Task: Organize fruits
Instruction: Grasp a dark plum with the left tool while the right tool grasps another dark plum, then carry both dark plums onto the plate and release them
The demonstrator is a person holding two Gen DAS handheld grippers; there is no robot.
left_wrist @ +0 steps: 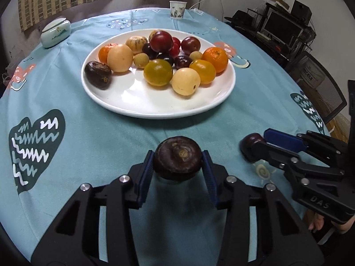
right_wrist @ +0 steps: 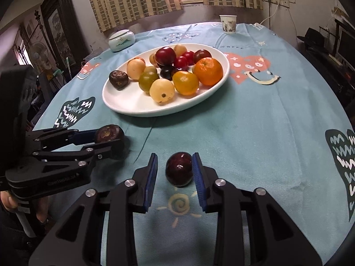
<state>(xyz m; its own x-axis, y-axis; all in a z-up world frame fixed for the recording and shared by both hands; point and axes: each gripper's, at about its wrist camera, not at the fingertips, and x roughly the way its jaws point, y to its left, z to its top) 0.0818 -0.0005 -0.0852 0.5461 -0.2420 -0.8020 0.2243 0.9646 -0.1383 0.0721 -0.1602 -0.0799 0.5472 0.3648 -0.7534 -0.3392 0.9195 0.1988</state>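
Note:
A white plate (left_wrist: 155,110) (right_wrist: 142,110) in the middle of the blue-clothed table holds several fruits: oranges, pale yellow ones, dark red plums and a brown wrinkled one. My left gripper (left_wrist: 177,158) (right_wrist: 111,141) is shut on a dark brown round fruit (left_wrist: 177,155) (right_wrist: 108,133), with both blue pads pressed to its sides just above the cloth, in front of the plate. To its right, my right gripper (right_wrist: 175,161) (left_wrist: 255,143) is shut on a small dark red plum (right_wrist: 178,169) (left_wrist: 249,140), held at the fingertips low over the cloth.
A paper cup (left_wrist: 177,10) (right_wrist: 228,24) stands at the table's far edge. A pale lidded ceramic jar (left_wrist: 55,32) (right_wrist: 121,40) sits at the far left. A mesh chair (left_wrist: 321,93) and a desk with a monitor are off the table's right side.

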